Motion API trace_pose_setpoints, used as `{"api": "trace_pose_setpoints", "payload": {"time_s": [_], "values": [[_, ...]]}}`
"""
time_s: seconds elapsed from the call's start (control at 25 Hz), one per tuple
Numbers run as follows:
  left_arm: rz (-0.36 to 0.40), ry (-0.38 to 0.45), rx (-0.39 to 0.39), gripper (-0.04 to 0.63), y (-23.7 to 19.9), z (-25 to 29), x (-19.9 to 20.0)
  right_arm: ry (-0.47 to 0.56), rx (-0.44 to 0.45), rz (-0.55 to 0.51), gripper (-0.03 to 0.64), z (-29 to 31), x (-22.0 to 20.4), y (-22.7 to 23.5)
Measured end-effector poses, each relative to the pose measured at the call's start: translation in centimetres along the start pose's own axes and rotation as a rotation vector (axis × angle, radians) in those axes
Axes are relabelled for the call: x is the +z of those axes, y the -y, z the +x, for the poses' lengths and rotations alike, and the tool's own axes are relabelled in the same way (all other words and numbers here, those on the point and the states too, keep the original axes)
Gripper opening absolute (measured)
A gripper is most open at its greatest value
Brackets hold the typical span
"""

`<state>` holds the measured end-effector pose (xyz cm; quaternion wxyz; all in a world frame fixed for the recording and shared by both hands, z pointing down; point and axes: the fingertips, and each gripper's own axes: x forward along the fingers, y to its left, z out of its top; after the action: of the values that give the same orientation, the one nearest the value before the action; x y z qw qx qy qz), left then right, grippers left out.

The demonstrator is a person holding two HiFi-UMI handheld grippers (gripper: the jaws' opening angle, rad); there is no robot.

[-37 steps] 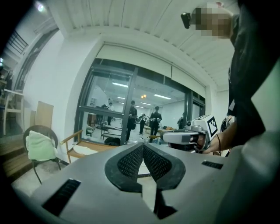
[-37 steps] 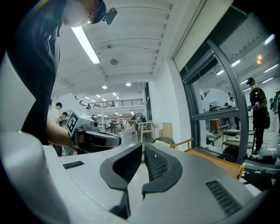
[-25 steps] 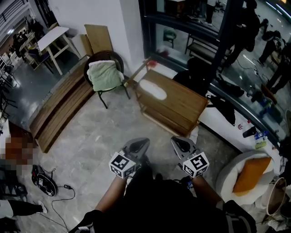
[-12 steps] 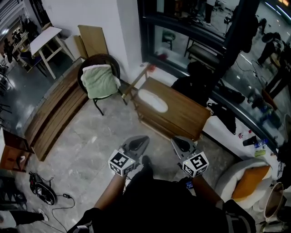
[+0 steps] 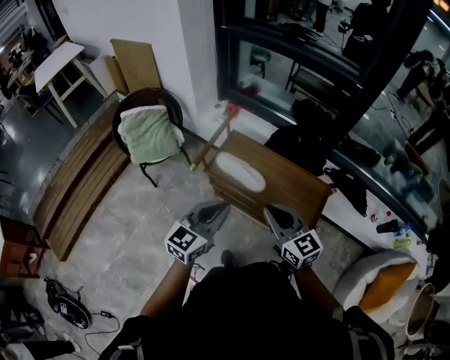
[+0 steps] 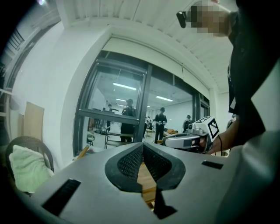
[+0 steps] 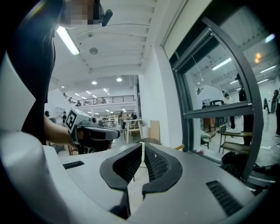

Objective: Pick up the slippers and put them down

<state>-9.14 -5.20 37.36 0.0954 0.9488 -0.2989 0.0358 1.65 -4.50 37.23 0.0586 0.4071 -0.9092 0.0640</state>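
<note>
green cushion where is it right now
The green cushion sits upper left in the head view, on the dark chair by the white wall, left of the wooden table.

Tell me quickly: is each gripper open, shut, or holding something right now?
Left gripper: shut, nothing between its jaws.
Right gripper: shut, nothing between its jaws.

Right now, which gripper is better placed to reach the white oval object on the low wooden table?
Left, probably: the left gripper points at that wooden table; the right gripper points past it.
</note>
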Motion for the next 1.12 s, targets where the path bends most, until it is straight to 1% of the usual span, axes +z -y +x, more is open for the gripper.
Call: {"api": "trace_pose_setpoints", "payload": {"time_s": [0.24,0.44,0.56,0.72,0.92,1.12], "values": [[-0.033,0.03,0.007,0.012,-4.0,1.9,0.8,-0.007,-0.017,0.001,0.028,2.7,0.4,2.4],[-0.064,-0.009,0.003,0.012,-5.8,4.9,-0.8,-0.008,-0.021,0.041,0.028,4.2,-0.4,5.5],[-0.08,-0.024,0.014,0.012,-7.1,6.8,-0.8,-0.017,-0.007,0.062,0.028,5.8,-0.4,7.2],[-0.092,-0.057,0.032,0.012,-8.8,9.5,-0.9,-0.026,0.028,0.051,0.028,7.8,-0.3,10.0],[-0.083,-0.077,0.059,0.012,-11.0,12.7,-0.1,-0.019,0.061,0.056,0.028,10.0,0.1,13.8],[-0.046,-0.096,0.099,0.012,-13.8,14.9,0.6,-0.025,0.074,0.06,0.028,11.9,-0.6,17.0]]}}
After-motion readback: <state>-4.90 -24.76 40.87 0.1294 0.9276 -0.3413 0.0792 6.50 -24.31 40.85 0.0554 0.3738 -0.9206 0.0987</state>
